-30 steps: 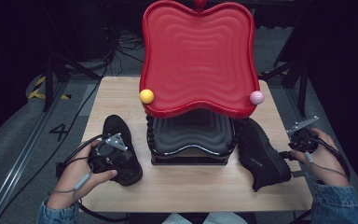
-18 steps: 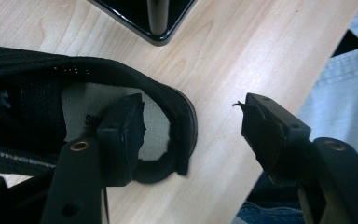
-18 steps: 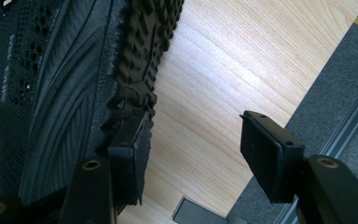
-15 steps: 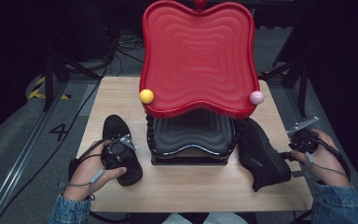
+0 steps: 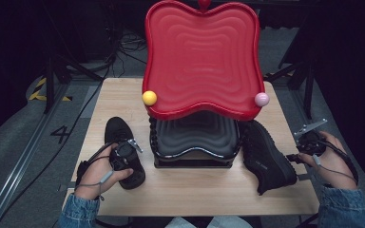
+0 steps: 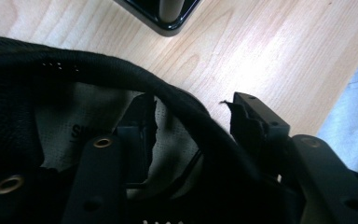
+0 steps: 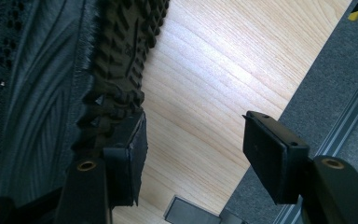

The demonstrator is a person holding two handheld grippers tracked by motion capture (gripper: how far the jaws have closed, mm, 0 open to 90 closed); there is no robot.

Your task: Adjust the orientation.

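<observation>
With our left tool (image 5: 134,147) lowered and its jaws just closing astride the heel collar of the black mesh shoe (image 5: 123,152) left of the black rack (image 5: 195,142), a lift looks close, while our right tool (image 7: 191,140) stays spread, empty.

- Left gripper (image 5: 129,151) came down onto the left shoe (image 5: 123,152); jaws have been closing, one inside the collar, one outside.
- Right gripper (image 7: 191,140) jaws opened slightly.
</observation>
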